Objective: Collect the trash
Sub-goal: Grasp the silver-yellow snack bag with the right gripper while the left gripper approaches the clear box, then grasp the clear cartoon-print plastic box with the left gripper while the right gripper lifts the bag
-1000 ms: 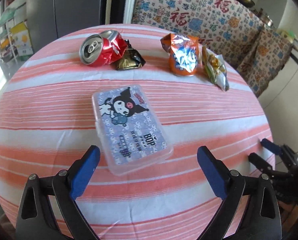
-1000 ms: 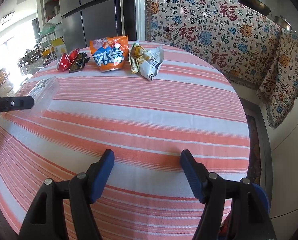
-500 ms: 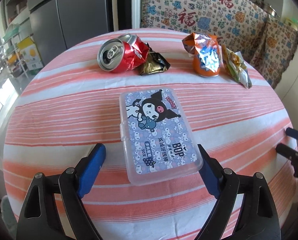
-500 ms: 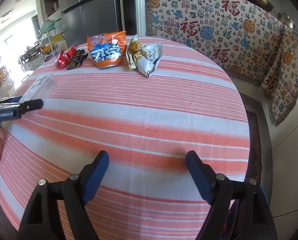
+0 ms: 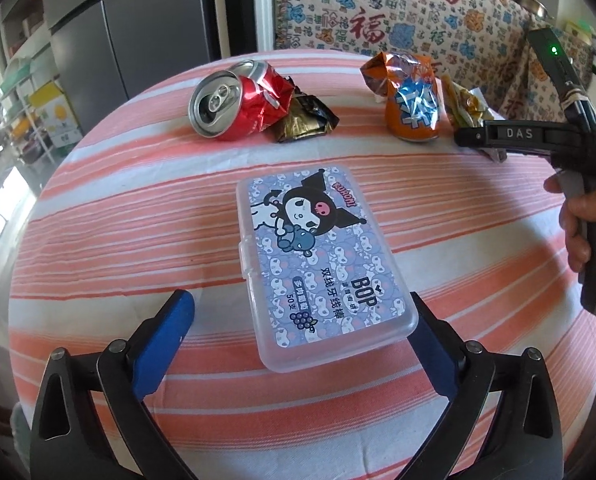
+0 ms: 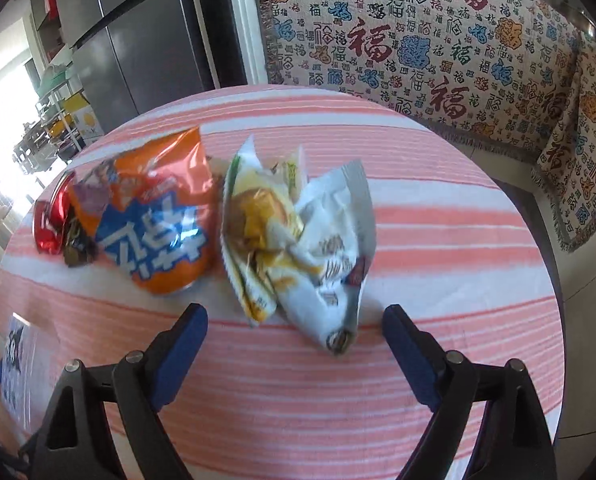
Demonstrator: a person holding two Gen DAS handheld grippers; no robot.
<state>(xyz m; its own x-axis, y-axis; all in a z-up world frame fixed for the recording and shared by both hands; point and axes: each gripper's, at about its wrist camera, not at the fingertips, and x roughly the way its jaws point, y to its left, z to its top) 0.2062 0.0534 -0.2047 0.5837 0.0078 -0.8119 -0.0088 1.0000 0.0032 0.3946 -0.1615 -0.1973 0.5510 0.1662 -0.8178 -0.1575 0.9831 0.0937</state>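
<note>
A home dining area: a round table (image 6: 438, 240) in striped cloth, a steel refrigerator (image 6: 146, 40) at upper left, a patterned throw over a sofa (image 6: 438, 48) upper right.

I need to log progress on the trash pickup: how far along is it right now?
Nothing looks collected yet. The crushed red can, dark wrapper, orange snack bag and white snack bag all lie on the striped table. In hand: nothing; the open right gripper faces the white bag, and the open left gripper straddles the floss-pick box. All four pieces remain.
</note>
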